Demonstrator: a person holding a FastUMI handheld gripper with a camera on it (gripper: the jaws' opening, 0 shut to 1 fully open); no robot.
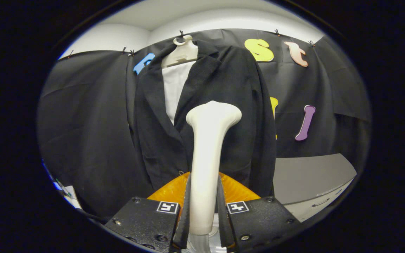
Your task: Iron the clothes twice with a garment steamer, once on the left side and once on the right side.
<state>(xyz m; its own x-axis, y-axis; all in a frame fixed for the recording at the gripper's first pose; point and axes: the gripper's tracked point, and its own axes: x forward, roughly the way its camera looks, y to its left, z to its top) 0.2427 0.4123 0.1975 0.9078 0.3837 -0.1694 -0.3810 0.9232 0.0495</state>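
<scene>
Steamer (207, 154) stands upright at frame centre, gripper (204, 211) fingers pinching its handle. Black jacket (223, 116) hangs behind it; bare cloth wall (86, 133) fills the frame's left.

The handle of a white garment steamer (207, 151) is clamped between both fingers (185, 214) of the gripper (204, 211), its head raised before a black jacket (223, 116) hung on a white hanger (183, 52).

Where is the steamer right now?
In the gripper view, the steamer stands upright, clamped between both fingers of the gripper, its head in front of the black jacket on the hanger.
</scene>
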